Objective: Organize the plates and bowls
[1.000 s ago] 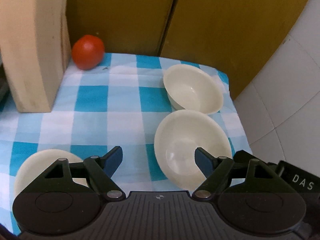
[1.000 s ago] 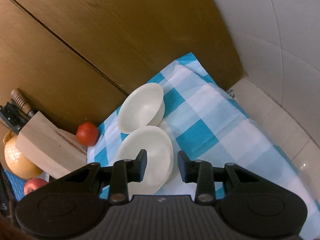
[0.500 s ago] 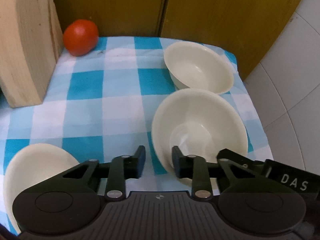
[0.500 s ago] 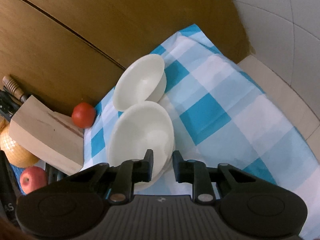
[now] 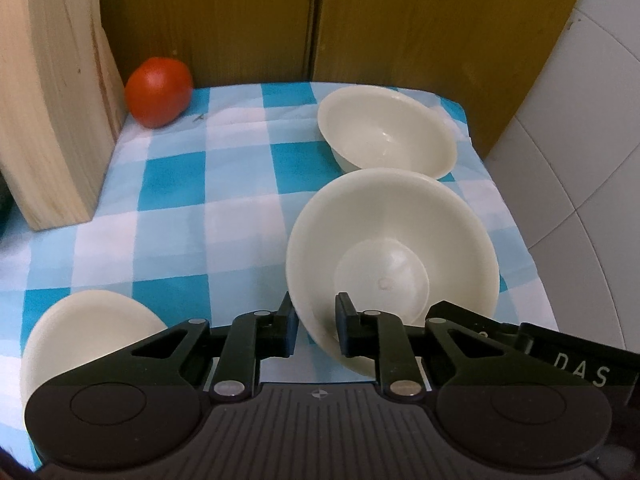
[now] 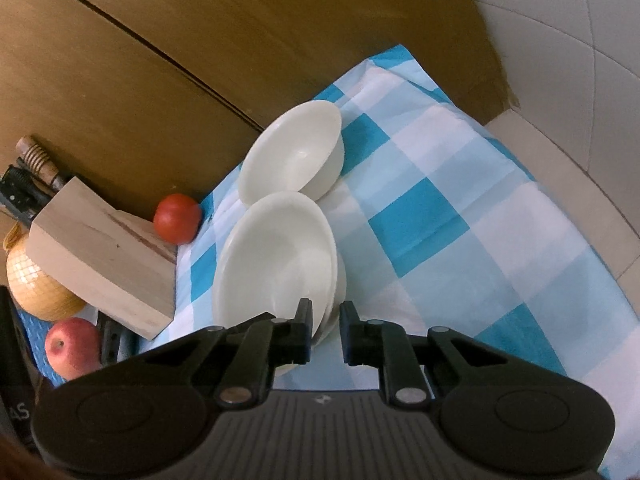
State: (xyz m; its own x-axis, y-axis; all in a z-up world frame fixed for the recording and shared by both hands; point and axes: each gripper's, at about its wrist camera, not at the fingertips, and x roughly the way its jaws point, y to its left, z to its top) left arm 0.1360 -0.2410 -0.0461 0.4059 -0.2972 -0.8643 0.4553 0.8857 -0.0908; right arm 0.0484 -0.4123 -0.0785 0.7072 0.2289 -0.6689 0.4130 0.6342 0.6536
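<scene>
Checked blue cloth [image 5: 240, 160] covered the counter; both the left gripper [image 5: 316, 330] and right gripper [image 6: 325, 330] pinched the near bowl [image 5: 392, 256] by its rim, beside the far bowl [image 5: 388, 136]. Uneven lifting (two thin rim grips) could have twisted it loose or knocked its neighbour.

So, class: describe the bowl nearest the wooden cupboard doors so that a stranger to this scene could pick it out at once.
Start at the blue-and-white checked cloth and follow it to its far right corner, against the wooden cupboard doors. The far bowl sits there, cream and upright. Unlike the near bowl just in front of it, no tongs grip its rim.
</scene>
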